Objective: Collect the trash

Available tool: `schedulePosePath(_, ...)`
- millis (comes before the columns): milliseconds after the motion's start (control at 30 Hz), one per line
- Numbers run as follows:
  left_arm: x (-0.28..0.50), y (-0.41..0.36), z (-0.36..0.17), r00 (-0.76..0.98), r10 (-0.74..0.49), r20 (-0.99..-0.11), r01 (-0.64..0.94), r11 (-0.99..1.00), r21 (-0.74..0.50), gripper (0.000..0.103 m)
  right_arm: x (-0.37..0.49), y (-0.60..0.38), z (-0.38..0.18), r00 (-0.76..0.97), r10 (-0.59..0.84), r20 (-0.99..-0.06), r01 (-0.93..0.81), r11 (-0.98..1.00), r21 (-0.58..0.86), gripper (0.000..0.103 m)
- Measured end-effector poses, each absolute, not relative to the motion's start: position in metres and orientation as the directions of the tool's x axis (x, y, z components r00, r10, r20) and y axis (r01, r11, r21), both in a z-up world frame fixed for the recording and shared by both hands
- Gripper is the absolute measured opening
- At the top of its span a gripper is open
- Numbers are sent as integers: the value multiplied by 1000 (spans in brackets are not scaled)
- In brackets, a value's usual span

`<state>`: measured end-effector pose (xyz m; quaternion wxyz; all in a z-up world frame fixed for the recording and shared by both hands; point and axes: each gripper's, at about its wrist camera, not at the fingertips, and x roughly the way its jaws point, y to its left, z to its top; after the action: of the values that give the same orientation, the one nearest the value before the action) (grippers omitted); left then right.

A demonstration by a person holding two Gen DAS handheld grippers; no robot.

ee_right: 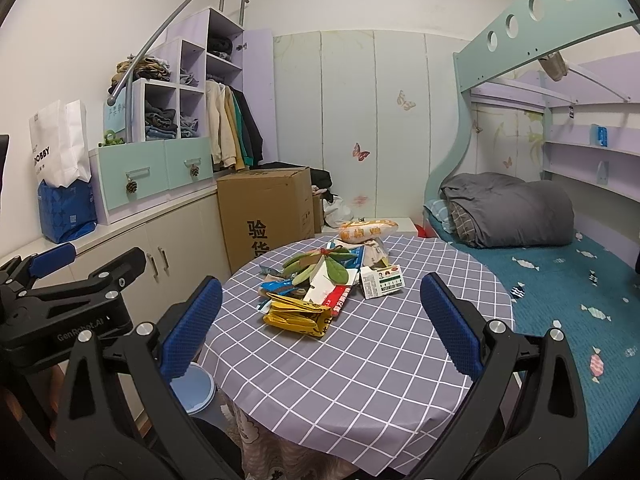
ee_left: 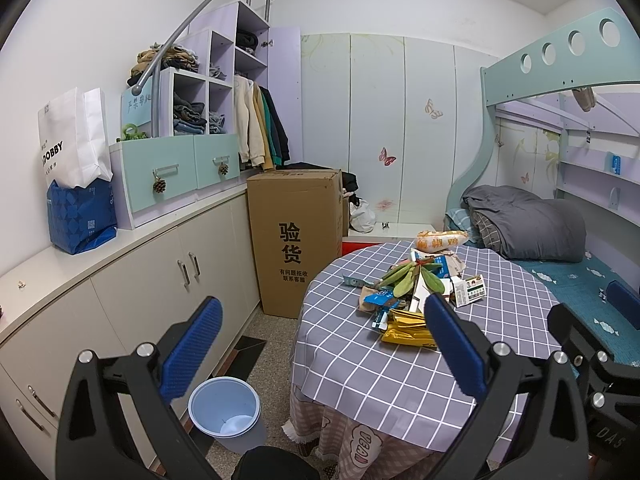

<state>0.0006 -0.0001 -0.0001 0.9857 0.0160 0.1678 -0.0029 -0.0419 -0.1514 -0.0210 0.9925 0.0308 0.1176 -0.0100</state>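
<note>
A heap of trash lies on the round table with a grey checked cloth: a yellow wrapper, green leaves, a small white carton, blue packets and an orange snack bag. A light blue bin stands on the floor left of the table; in the right wrist view its rim peeks out behind my finger. My left gripper is open and empty, held near the table's front left edge. My right gripper is open and empty, in front of the heap.
A tall cardboard box stands behind the table. White cabinets with drawers and bags run along the left wall. A bunk bed with a grey duvet is on the right. The left gripper's body shows at the right view's left edge.
</note>
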Motion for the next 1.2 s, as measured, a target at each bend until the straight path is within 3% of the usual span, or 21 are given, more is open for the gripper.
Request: schedulePosePath(1200, 12, -1, -21, 930, -6, -368, 20, 999, 33, 99, -23, -161, -21, 956, 17, -294, 13, 995, 102, 97)
